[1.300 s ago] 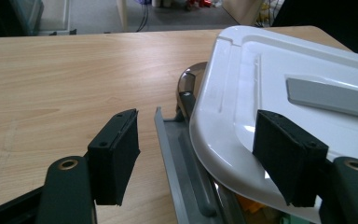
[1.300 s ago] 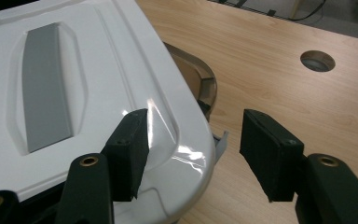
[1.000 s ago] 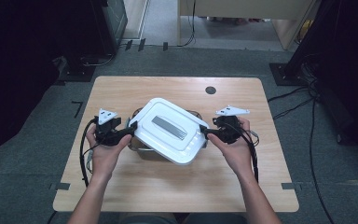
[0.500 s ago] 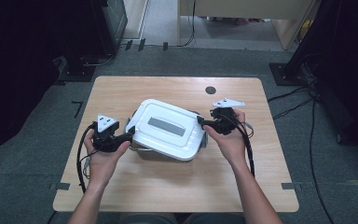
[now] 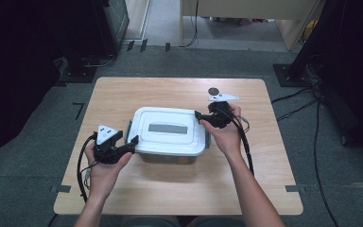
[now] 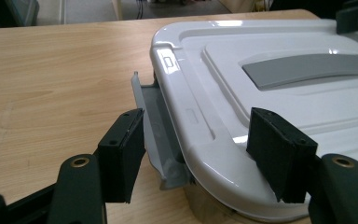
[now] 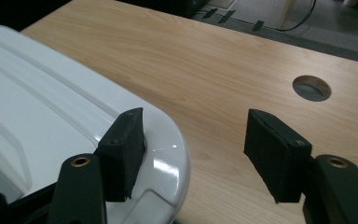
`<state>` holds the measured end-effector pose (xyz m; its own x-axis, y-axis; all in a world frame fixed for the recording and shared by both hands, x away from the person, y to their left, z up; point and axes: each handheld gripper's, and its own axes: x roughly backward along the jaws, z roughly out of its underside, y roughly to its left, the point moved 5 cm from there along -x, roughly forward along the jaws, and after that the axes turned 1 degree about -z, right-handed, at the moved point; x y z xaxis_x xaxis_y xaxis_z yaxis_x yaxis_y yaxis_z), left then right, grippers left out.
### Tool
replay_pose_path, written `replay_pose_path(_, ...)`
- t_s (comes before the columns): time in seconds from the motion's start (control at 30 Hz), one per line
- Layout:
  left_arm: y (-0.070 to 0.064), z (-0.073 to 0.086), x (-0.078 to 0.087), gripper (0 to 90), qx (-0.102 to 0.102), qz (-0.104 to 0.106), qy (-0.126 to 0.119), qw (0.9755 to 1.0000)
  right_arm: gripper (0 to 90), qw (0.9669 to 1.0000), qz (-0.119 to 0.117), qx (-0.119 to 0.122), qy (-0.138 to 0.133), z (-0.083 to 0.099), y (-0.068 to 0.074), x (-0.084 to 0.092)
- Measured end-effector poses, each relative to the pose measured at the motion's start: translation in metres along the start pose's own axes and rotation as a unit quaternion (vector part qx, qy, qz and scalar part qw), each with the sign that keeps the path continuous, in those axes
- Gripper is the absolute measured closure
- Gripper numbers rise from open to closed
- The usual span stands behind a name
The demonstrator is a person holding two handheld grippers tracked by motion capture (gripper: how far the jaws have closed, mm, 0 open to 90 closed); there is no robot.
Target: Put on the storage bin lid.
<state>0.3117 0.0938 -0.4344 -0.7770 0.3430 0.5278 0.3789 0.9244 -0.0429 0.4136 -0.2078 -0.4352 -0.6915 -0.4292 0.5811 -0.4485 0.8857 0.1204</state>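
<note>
Box (image 5: 170, 139), white-lidded with a grey handle inset, sits mid-table (image 5: 123, 94) between the two grippers. Left gripper (image 5: 131, 143) is at the box's near-left corner; its jaws have just been closing, yet in the left gripper view they stand parted, one pad outside the grey latch (image 6: 156, 126) that hangs open off the box's side, the other over the lid (image 6: 261, 84), neither pressing. So it is released. Right gripper (image 5: 199, 116) is at the far-right corner of the lid; its jaws have just been opening, one pad above the lid's rim, the other over bare wood, gripping nothing. A round hole (image 7: 311, 88) in the table lies beyond it.
</note>
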Motion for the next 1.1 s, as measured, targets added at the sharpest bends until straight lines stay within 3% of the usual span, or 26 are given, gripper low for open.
replay_pose_path(0.17,0.004,0.002,-0.003,38.1,0.024,0.018,-0.011,0.9995,36.9,0.9998,-0.013,-0.01,-0.006,0.0,-0.003,-0.003)
replay_pose_path(0.47,0.009,-0.004,-0.012,38.1,0.037,0.023,-0.021,0.9988,36.8,0.9997,0.002,-0.016,-0.018,-0.001,-0.006,-0.007)
replay_pose_path(0.73,0.011,-0.009,-0.019,35.8,0.031,0.01,-0.018,0.9993,37.0,0.9984,-0.016,-0.051,-0.018,-0.004,-0.012,-0.013)
replay_pose_path(0.83,0.012,-0.009,-0.02,27.1,0.022,0.012,-0.011,0.9996,35.9,0.9971,-0.039,-0.061,-0.021,-0.004,-0.013,-0.011)
replay_pose_path(0.93,0.013,-0.009,-0.015,20.4,0.024,0.021,-0.021,0.9993,28.0,0.9976,-0.041,-0.043,-0.034,-0.005,-0.012,-0.004)
replay_pose_path(1.1,0.015,-0.011,-0.004,15.2,0.032,0.042,-0.042,0.9978,23.7,0.9985,-0.029,-0.03,-0.035,-0.003,-0.01,0.009)
